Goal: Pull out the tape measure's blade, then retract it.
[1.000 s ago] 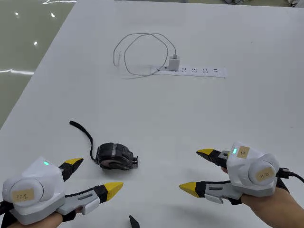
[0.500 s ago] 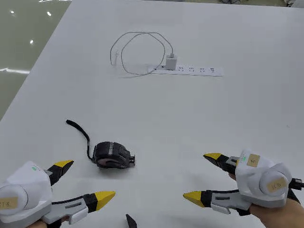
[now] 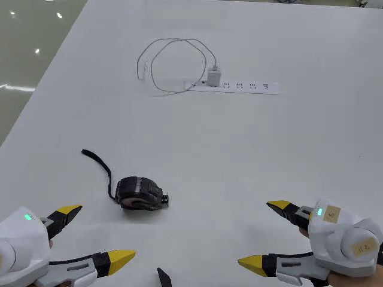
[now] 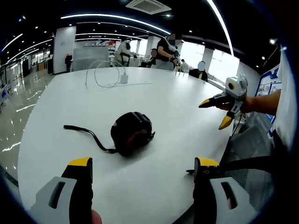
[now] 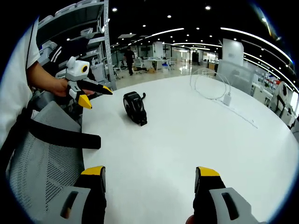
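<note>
The white tabletop [image 3: 251, 149] carries everything, and a grey mesh chair [image 5: 42, 158] sits at its near edge in the right gripper view. Both grippers hover over the near edge, well apart from each other. The left gripper [image 3: 96, 234] is by the near left corner with its yellow-tipped jaws wide apart and nothing between them. The right gripper [image 3: 264, 233] is toward the near right and just as widely spread, also with nothing in it. Toward the far edge a thin white cable [image 3: 173, 66] lies in two loose loops. It ends at a white charger [image 3: 213, 76] plugged into the left end of a flat white strip [image 3: 239, 87]. The tape [image 3: 139, 193] lies on the tabletop left of middle and near the near edge, closer to the left gripper than to the right and touched by neither. It is a rounded black case lying on its flat side, with a greyish band round it (the face looks faintly reddish in the left gripper view). The blade is in, with a small dark tip at the mouth pointing toward the right side. A thin black strap [image 3: 99, 162] runs from its other end, curving off toward the left edge.
</note>
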### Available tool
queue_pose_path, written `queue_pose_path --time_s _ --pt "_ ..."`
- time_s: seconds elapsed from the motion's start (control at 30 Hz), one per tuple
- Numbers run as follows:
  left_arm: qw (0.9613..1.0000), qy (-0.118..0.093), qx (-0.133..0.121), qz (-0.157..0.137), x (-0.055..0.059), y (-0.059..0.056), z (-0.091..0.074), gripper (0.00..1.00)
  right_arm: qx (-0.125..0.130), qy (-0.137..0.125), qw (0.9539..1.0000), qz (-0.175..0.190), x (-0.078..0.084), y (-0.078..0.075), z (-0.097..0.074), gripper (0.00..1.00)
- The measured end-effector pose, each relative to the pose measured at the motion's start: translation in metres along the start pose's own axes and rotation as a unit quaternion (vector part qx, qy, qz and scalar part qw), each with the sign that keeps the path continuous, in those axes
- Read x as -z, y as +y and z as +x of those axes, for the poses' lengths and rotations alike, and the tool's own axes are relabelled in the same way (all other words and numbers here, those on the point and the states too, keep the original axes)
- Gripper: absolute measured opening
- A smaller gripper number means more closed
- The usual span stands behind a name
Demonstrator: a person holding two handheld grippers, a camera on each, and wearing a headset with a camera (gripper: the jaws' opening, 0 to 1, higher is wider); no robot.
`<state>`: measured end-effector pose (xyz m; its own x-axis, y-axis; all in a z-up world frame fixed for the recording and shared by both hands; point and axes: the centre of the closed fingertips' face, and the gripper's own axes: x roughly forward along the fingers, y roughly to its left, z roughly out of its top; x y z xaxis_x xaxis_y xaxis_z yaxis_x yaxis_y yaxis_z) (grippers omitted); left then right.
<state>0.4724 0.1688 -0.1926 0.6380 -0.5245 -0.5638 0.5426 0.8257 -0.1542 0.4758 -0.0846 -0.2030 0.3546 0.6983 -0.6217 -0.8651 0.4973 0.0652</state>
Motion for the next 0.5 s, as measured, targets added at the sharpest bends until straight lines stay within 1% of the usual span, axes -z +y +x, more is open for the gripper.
queue_pose_path --time_s 0.1,0.3,0.37,0.4,0.5 --pt "1.0 0.001 0.002 -0.006 0.002 0.0 -0.002 0.88 0.003 0.007 1.0 -0.002 0.004 0.001 -0.003 0.78" --pt "0.9999 0.01 0.008 0.005 0.006 -0.003 -0.004 0.9 0.005 0.005 0.9999 0.009 0.006 0.0 -0.009 0.82" --pt "0.9998 0.009 0.015 0.004 0.005 -0.007 -0.005 0.91 0.005 0.005 0.9999 0.013 0.007 0.001 -0.011 0.84" --pt "0.9998 0.007 0.016 0.003 0.005 -0.007 -0.005 0.92 0.005 0.006 0.9999 0.014 0.008 0.001 -0.011 0.84" --pt "0.9998 0.01 0.018 0.007 0.006 -0.008 -0.008 0.93 0.007 0.01 0.9998 0.017 0.012 0.0 -0.014 0.87"
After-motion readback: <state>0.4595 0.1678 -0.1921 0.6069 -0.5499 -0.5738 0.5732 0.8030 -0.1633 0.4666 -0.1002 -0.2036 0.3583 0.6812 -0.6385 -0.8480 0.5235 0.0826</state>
